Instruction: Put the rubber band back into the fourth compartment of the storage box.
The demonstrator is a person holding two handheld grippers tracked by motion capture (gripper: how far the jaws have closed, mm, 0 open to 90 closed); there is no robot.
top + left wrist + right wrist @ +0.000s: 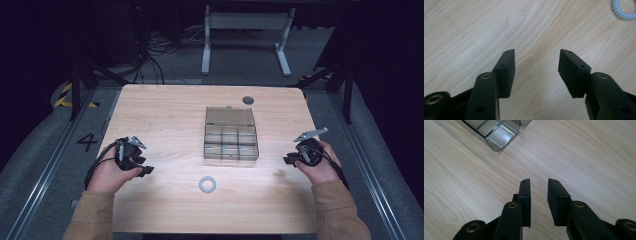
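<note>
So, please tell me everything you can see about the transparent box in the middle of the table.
The compartment box looks like smoky clear plastic. It lies flat near the centre of the wooden table. Its lid is open and lies back, away from the person. Dividers split it into two rows of three small compartments; whether they hold anything I cannot tell. A rounded corner appears in the right gripper view. Neither gripper touches it.

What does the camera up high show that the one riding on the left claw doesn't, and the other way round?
The high view alone takes in both hands, the left claw and right claw, the clear compartment box with its lid open, a dark round disc near the far edge, and the floor beyond. The left gripper view alone gives a close look at its black pads, standing apart over bare wood with nothing between them. Both share the wooden table and the pale ridged ring, seen at the top right corner of the left gripper view.
</note>
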